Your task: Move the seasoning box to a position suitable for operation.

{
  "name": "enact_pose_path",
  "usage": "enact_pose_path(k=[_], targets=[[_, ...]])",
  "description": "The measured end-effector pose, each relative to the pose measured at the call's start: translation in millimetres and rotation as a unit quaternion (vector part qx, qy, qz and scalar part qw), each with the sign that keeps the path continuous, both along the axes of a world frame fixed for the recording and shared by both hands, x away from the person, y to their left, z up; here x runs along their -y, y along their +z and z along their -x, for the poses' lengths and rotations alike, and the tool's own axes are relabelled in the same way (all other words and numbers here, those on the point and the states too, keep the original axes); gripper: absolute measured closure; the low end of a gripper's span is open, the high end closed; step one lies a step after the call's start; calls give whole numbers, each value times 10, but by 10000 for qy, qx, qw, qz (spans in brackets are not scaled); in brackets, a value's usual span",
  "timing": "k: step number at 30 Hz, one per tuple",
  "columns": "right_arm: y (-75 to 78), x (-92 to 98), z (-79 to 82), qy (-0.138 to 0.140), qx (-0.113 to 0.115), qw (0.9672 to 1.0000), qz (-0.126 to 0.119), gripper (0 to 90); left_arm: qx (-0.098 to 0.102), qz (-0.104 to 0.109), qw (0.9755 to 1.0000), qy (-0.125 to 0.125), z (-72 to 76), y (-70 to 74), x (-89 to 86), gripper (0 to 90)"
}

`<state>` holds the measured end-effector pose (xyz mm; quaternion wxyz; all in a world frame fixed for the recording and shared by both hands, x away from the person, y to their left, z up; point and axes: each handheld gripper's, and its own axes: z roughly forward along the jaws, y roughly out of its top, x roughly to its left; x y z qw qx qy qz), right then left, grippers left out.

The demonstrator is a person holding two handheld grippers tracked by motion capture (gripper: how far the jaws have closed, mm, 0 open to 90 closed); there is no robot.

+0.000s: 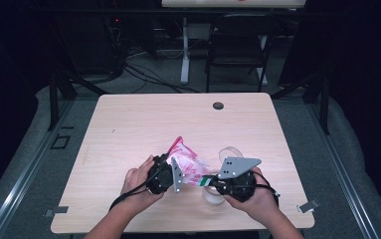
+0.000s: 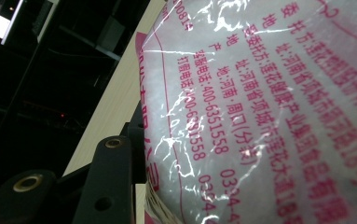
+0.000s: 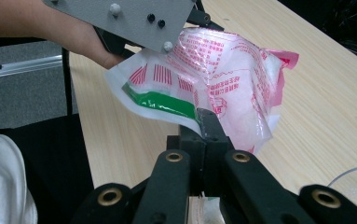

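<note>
Bag [image 1: 187,164] hangs above the tabletop [image 1: 128,129] between my two hands. My left gripper [image 1: 170,174] has its jaws half-closed on the bag's left side. My right gripper [image 1: 209,181] pinches its green-striped corner, jaws fully shut. A clear cup [image 1: 214,193] sits below that corner, nearer my right hand.
</note>
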<state>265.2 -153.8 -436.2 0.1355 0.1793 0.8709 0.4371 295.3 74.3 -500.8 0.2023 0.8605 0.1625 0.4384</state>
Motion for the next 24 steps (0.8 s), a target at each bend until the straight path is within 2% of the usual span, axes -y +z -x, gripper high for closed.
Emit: enact_pose_path(k=[5,11,13,16,24], targets=[[3,12,-7,-25,-65,10000,-28,900,94,-23,10000,-8,-1,13,11,579],[4,36,-19,-42,-140,9999,-89,900,225,-173,9996,-28,3,37,26,579],[-7,48,-25,-70,-173,9997,-133,900,303,-165,9994,-30,7,35,36,580],[-36,74,-32,-96,-217,9995,-214,900,400,-266,9988,-38,14,39,53,580],[-109,132,-33,-159,-244,9991,-318,900,517,-380,9979,-57,14,39,92,582]])
